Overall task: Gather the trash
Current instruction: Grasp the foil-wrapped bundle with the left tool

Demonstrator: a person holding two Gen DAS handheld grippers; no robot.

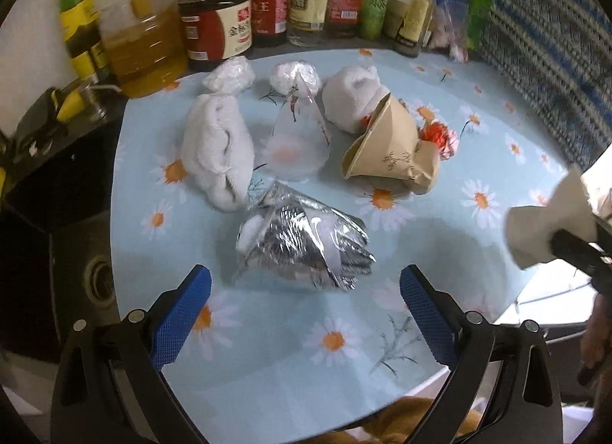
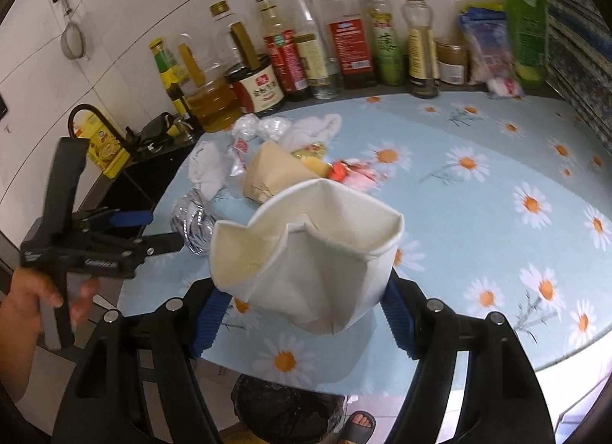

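1. The right gripper (image 2: 302,314) squeezes a crumpled white paper cup (image 2: 306,252) between its blue pads, up above the near edge of the bench (image 2: 497,130).
2. The left gripper (image 1: 306,314) is wide open with nothing in it, just in front of the silver foil wrapper (image 1: 302,248).
3. Behind the foil wrapper lie a squashed brown paper cup (image 1: 386,149), white tissue wads (image 1: 218,145) and a clear plastic bag (image 1: 298,134).
4. A black-lined trash bin (image 2: 287,409) sits on the floor below the white cup

My left gripper (image 1: 306,314) and right gripper (image 2: 306,323) are black frames with silver rivets and ribbed blue pads; I wear a black sandal (image 2: 357,426).
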